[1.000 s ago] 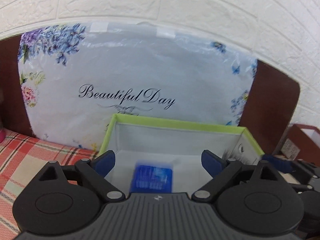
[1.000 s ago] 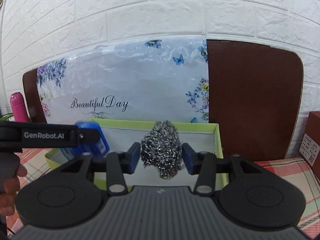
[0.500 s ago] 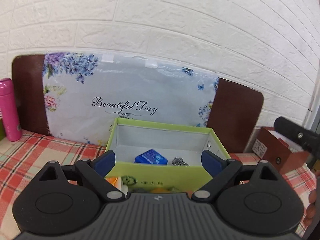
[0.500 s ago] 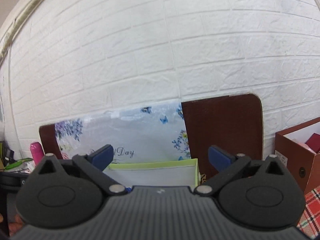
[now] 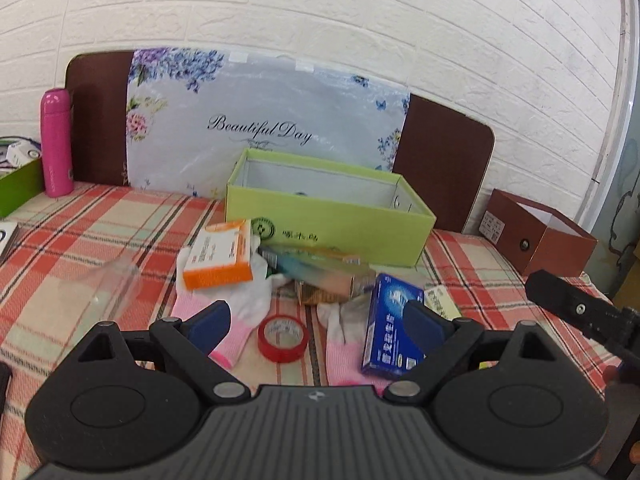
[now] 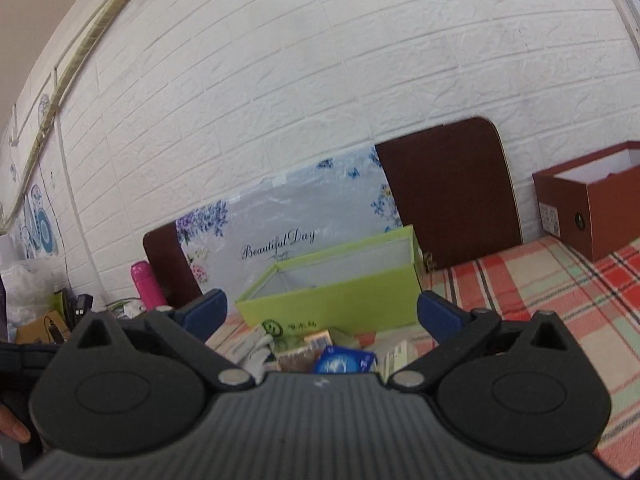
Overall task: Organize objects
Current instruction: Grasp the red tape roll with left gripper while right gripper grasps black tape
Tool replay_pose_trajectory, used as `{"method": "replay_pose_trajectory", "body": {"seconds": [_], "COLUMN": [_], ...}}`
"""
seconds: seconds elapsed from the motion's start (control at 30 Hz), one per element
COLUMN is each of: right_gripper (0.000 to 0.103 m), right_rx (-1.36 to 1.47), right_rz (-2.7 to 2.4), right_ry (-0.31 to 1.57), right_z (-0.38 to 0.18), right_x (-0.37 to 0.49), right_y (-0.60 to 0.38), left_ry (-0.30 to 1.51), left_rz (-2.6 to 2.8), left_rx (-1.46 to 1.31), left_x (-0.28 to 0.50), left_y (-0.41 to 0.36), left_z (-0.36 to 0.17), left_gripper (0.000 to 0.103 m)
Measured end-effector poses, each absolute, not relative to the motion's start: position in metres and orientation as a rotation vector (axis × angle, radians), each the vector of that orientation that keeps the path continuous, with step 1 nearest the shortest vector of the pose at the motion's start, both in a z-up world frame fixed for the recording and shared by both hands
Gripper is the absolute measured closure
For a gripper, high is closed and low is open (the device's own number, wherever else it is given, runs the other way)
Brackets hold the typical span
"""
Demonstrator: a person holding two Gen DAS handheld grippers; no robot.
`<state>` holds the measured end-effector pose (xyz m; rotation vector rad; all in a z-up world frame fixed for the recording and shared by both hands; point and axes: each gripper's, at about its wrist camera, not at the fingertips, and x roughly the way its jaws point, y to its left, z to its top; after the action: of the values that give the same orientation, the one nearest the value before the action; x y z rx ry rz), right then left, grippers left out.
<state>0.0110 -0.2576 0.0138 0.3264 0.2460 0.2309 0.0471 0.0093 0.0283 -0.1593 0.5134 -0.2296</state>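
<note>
Both the left gripper (image 5: 316, 330) and right gripper (image 6: 322, 316) stand released, jaws empty; the red tape roll (image 5: 283, 338) lies on the worktop (image 5: 92, 240) between the left jaws, green box (image 5: 332, 216) farther off.

Both grippers, left gripper (image 5: 316, 326) and right gripper (image 6: 322, 314), match: black ribbed housings, round discs, silver screws, blue fingertip pads (image 5: 210, 322).

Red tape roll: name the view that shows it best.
The left wrist view. The red tape roll lies there in full on the plaid cloth, between the open jaws, unobstructed. The right wrist view shows none of it; the gripper body hides the near clutter.
</note>
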Motion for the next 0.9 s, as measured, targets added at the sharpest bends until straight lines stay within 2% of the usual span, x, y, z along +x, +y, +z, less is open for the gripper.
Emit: {"method": "replay_pose_trajectory", "body": {"seconds": [0.23, 0.47, 0.6, 0.73, 0.9], "right_gripper": [0.000, 0.000, 0.001, 0.025, 0.047], "right_rx": [0.360, 0.248, 0.254, 0.235, 0.242], "right_rz": [0.268, 0.241, 0.224, 0.209, 0.211], "right_ry": [0.400, 0.559, 0.586, 0.586, 0.608], "right_z": [-0.024, -0.048, -0.056, -0.055, -0.057], "right_x": [0.001, -0.003, -0.004, -0.003, 0.000], "right_y": [-0.246, -0.222, -0.223, -0.225, -0.227], "left_ry": [0.576, 0.616, 0.627, 0.622, 0.620], "left_rz": [-0.190, -0.167, -0.149, -0.149, -0.160], "left_rx": [-0.151, -0.149, -0.160, -0.154, -0.144], "left_x": [0.033, 0.031, 0.034, 0.041, 0.051], "left_y": [0.012, 0.021, 0.026, 0.025, 0.022], "left_z": [-0.006, -0.025, -0.028, -0.028, -0.030], "left_gripper": [0.007, 0.007, 0.007, 0.007, 0.008]}}
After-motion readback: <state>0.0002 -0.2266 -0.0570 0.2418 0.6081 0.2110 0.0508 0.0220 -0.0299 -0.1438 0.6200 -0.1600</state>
